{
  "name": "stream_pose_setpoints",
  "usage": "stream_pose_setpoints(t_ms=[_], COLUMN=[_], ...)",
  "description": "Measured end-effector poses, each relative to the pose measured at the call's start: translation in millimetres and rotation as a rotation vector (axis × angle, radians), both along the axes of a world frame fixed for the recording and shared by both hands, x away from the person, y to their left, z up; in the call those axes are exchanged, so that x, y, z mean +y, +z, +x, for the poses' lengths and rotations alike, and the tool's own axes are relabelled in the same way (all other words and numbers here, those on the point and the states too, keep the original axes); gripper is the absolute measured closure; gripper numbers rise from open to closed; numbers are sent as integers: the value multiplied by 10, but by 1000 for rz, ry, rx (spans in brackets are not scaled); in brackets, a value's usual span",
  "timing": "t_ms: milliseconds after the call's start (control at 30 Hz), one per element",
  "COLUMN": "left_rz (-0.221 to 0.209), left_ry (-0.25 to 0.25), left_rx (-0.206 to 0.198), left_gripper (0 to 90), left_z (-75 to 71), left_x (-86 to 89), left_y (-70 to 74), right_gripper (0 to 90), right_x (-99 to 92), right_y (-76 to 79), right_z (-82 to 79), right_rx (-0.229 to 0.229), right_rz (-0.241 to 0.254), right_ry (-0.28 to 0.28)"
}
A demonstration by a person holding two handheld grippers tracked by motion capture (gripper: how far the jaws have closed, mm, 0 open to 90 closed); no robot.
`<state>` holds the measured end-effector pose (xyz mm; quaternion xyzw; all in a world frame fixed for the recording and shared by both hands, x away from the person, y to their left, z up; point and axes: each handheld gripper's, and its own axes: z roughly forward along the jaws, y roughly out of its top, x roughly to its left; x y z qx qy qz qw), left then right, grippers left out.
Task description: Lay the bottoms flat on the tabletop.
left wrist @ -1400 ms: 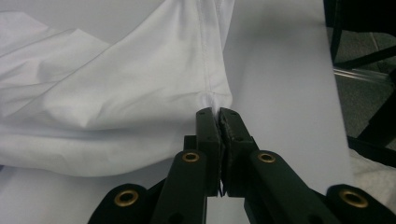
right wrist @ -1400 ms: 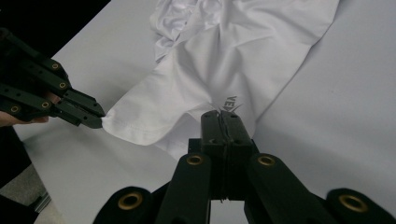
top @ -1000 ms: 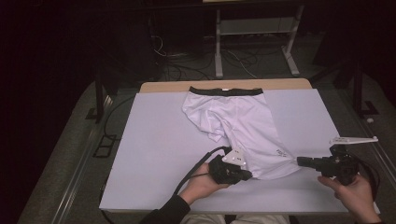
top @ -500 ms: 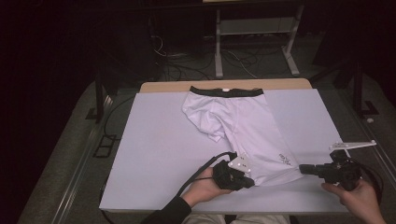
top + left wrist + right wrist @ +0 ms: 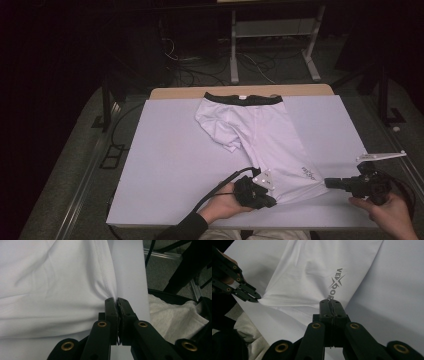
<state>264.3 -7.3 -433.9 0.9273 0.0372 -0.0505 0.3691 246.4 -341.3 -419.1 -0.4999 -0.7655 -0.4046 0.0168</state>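
The left gripper [image 5: 117, 301] has its jaws pressed together on the stitched hem of the white shorts [image 5: 260, 135], the fabric puckering into folds right at the jaw tips. In the right gripper view that same gripper [image 5: 258, 299] shows at the left edge, pinching one corner of the leg hem so the cloth pulls to a small point. The right gripper [image 5: 330, 302] has its jaws closed on the other corner of the same hem, just below the grey printed logo [image 5: 336, 283] on the leg.

In the high view the left gripper [image 5: 272, 202] sits near the front edge of the worktop [image 5: 165, 165], held by the left hand [image 5: 225, 206], with its cable curving back toward the person. The right gripper [image 5: 327, 183] lies well to the right, held by the right hand [image 5: 387, 215], with its grey plate above it. The hem of the near leg is stretched between the two grippers.

The shorts lie flat on the pale worktop, the dark waistband [image 5: 243, 98] at the far edge, the other leg folded across the middle.
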Motion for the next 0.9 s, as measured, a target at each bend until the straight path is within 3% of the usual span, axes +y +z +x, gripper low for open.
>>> stream_pose_setpoints(t_ms=[500, 533, 633, 733, 767, 900], left_rz=[17, 18, 23, 29, 27, 12], left_ry=[-14, -17, -27, -38, -30, -15], left_rx=[39, 40, 56, 63, 59, 47], left_gripper=[858, 844, 830, 780, 707, 612], left_z=[33, 36, 36, 26, 16, 8], left_x=[-10, -9, -11, -18, -20, -8], left_y=[-67, -70, -78, -83, -82, -68], right_gripper=[872, 813, 773, 716, 681, 629], right_x=[2, 1, 6, 30, 48, 73], right_y=[-22, -28, -22, -8, -3, -5], right_z=[3, 7, 8, -5, -10, -13], right_rx=[18, 17, 11, -16, -31, -49], right_rz=[7, 25, 28, 15, 5, -7], right_ry=[14, 18, 20, 22, 24, 31])
